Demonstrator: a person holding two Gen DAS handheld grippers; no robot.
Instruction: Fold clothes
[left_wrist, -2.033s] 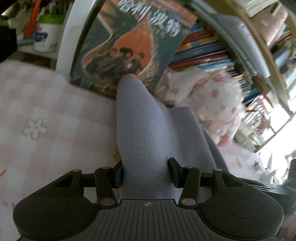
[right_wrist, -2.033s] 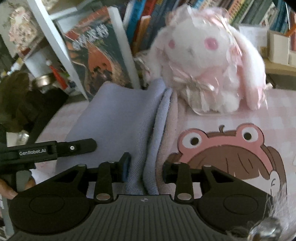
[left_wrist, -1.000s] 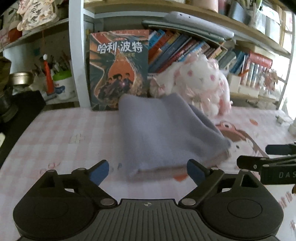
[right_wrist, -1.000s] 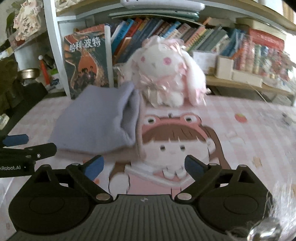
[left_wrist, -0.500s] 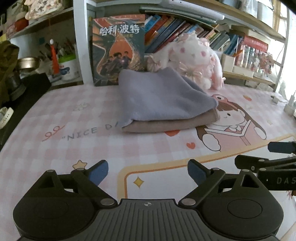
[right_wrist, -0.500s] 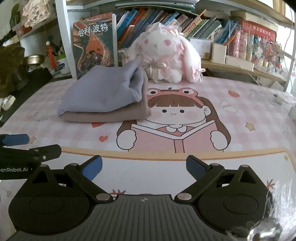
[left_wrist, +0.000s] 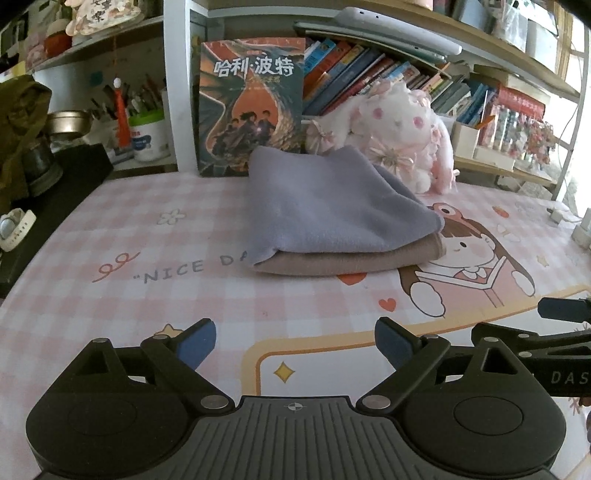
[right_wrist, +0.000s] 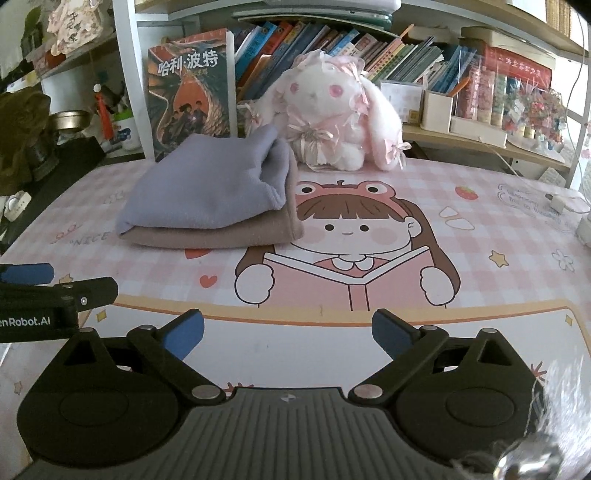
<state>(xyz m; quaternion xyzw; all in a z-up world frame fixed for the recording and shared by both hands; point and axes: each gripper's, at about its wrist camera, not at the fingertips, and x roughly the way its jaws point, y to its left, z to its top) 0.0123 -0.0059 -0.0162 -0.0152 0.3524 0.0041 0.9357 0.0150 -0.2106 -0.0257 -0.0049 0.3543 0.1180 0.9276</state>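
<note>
A folded lilac-grey garment (left_wrist: 325, 206) lies on top of a folded tan garment (left_wrist: 351, 260) at the back of the pink checked mat (left_wrist: 110, 295). The same stack shows in the right wrist view, lilac-grey (right_wrist: 210, 192) over tan (right_wrist: 221, 234). My left gripper (left_wrist: 295, 345) is open and empty, well in front of the stack. My right gripper (right_wrist: 288, 334) is open and empty, to the right of the left one. The right gripper's fingers (left_wrist: 561, 308) show at the right edge of the left view.
A white and pink plush rabbit (right_wrist: 332, 110) sits behind the stack. A book (left_wrist: 251, 107) stands against the shelf post. Bookshelves run along the back. A black object with a white watch (left_wrist: 14, 229) is at the left edge. A charger and cable (right_wrist: 557, 201) lie far right.
Both grippers let go of the lilac-grey garment, opened, and drew back toward the front of the mat. The folded stack now lies still at the back.
</note>
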